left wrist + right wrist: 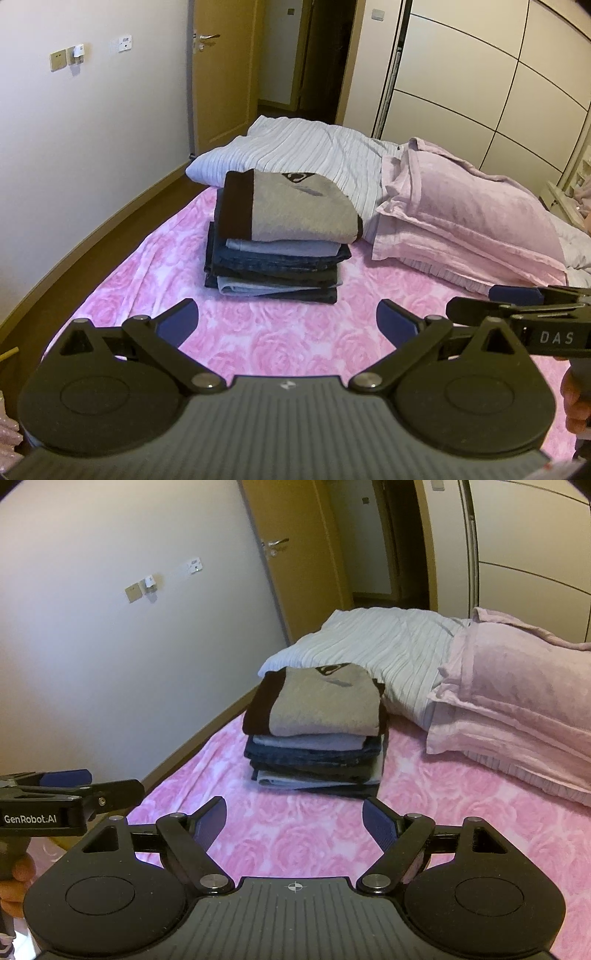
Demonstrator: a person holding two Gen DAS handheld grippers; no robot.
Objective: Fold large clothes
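Observation:
A stack of folded clothes [280, 251] [314, 746] sits on the pink rose-patterned bedsheet [258, 332] [295, 830]. A grey garment with a dark band [295, 210] [317, 705] lies on top, with jeans and pale items beneath. My left gripper [286, 321] hovers open over the sheet in front of the stack, holding nothing. My right gripper [294, 821] is also open and empty, a short way before the stack. In the left wrist view the right gripper [517, 299] shows at the right edge; in the right wrist view the left gripper [74, 786] shows at the left edge.
A folded white ribbed blanket [306, 151] [388, 646] lies behind the stack, and pink pillows [461, 218] [517, 701] lie to its right. A wall [92, 147] runs along the bed's left side, with a wooden door [221, 74] and wardrobe panels [480, 92] beyond.

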